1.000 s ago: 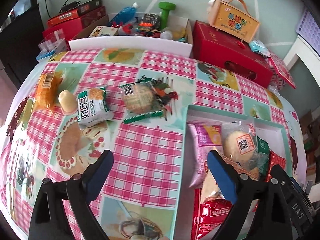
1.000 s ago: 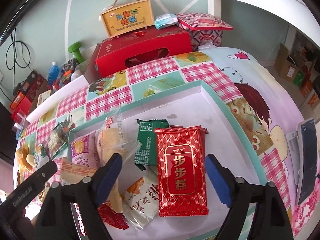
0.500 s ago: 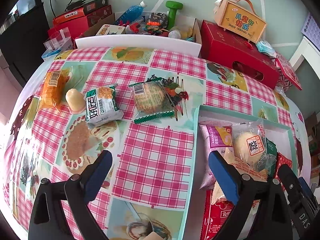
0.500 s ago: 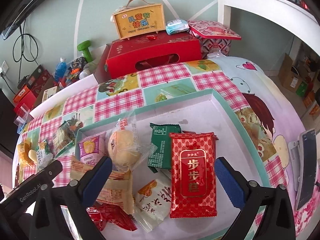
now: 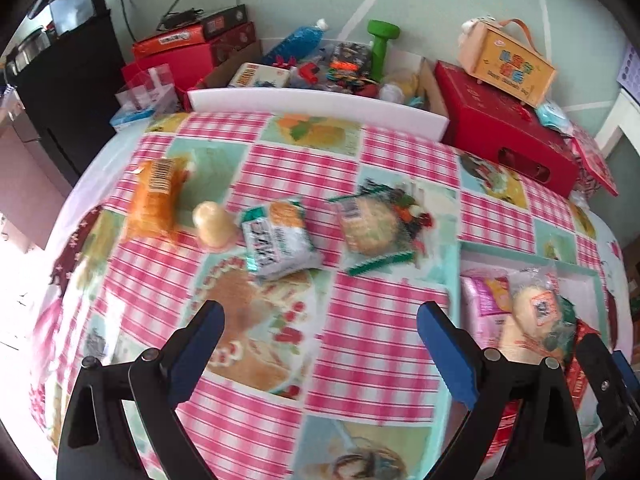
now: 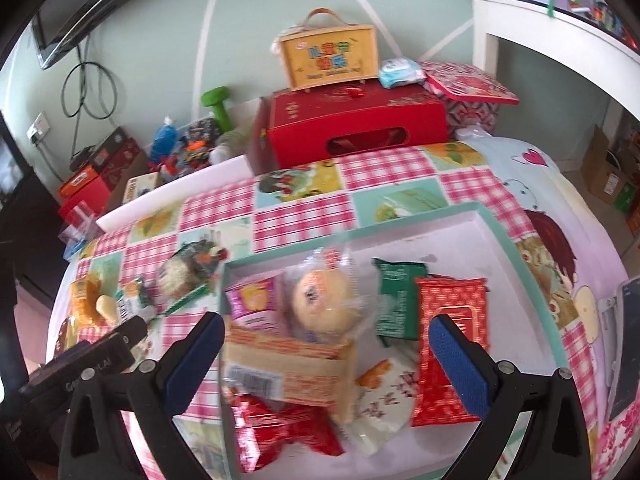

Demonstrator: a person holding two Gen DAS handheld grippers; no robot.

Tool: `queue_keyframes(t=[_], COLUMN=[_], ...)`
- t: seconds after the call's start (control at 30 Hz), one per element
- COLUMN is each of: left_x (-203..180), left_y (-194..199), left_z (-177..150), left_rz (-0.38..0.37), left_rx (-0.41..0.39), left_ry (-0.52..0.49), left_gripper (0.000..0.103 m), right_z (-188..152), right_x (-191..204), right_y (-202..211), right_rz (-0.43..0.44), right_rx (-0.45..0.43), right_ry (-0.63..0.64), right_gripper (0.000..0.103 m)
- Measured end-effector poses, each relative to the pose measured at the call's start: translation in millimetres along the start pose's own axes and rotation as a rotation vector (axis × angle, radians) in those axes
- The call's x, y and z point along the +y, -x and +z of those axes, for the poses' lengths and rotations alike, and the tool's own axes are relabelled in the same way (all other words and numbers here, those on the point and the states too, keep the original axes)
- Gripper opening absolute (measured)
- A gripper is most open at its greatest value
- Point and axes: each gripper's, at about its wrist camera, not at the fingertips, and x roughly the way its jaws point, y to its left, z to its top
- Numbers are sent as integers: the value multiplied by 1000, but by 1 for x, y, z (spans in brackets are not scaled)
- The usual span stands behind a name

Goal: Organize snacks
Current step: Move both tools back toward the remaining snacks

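My left gripper (image 5: 320, 320) hangs open over the checked tablecloth with nothing between its fingers. Beyond it lie an orange packet (image 5: 154, 196), a small cream pudding cup (image 5: 212, 224), a white-and-green packet (image 5: 276, 240) and a clear-wrapped round cake (image 5: 372, 224). My right gripper (image 6: 326, 328) is open above the teal-rimmed tray (image 6: 400, 224). In the tray sit a wrapped bun (image 6: 324, 304), a pink packet (image 6: 252, 300), a tan wafer pack (image 6: 288, 372), a green packet (image 6: 398, 300), a red patterned packet (image 6: 452, 344) and a white packet (image 6: 384, 404).
A red gift box (image 6: 356, 128) with a yellow handled box (image 6: 328, 56) on top stands behind the table. A white board (image 5: 316, 100) edges the far side, with a toy-filled carton and a green dumbbell (image 5: 380, 48) beyond. A phone (image 6: 624, 344) lies right of the tray.
The right gripper's jaws widened, and it drew back and left from the red patterned packet. The left gripper shifted left and lifted slightly, bringing the loose snacks nearer the centre of its view.
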Motion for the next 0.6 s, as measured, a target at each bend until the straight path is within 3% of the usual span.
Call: queue_keyframes(t=[0.47, 0.6], left_x=[82, 100], left_y=[-7, -7], left_z=[4, 3], left_rz=[147, 141], left_rx=[8, 14], left_ry=[95, 131], left_gripper=[97, 97], right_z=[-22, -28], right_x=[85, 102], right_y=[-11, -18], right_rz=[105, 127], right_rx=[42, 62], right_ry=[168, 189], right_gripper=[103, 103])
